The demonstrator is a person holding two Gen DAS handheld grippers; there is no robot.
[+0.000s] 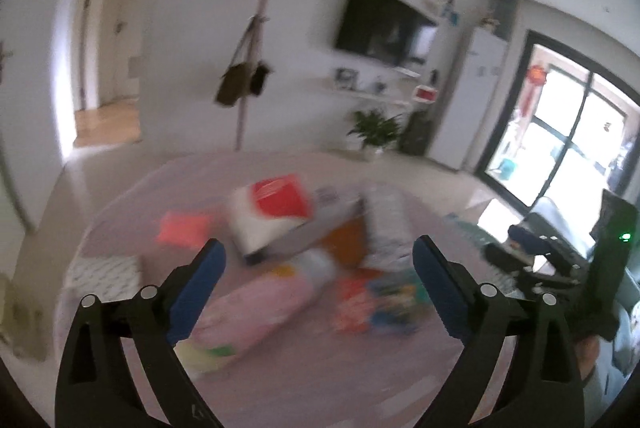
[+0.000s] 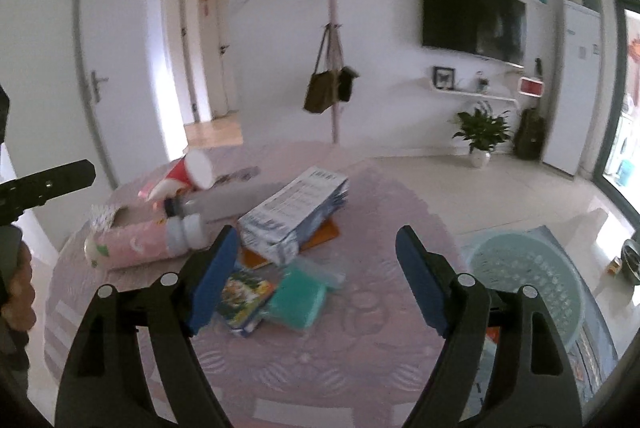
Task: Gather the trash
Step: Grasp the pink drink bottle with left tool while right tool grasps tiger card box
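Observation:
A round table with a pink cloth [image 2: 320, 360] carries scattered trash. In the right wrist view I see a pink tube-shaped package [image 2: 128, 246], a red and white cup [image 2: 188, 172] on its side, a white printed bag [image 2: 296, 216], an orange card [image 2: 320, 234], a colourful small packet [image 2: 244, 298] and a green packet [image 2: 298, 298]. My right gripper [image 2: 314, 240] hangs open above them, holding nothing. The left wrist view is blurred: a red and white package [image 1: 276, 204], the pink package [image 1: 256, 308] and the colourful packet [image 1: 380, 304] lie under my left gripper [image 1: 320, 252], open and empty.
A pale green plastic basket [image 2: 528, 276] stands on the floor right of the table. A coat stand [image 2: 334, 68] with a hanging bag, a potted plant [image 2: 482, 132] and a wall television [image 2: 472, 16] are behind. The other gripper [image 2: 44, 184] shows at the left edge.

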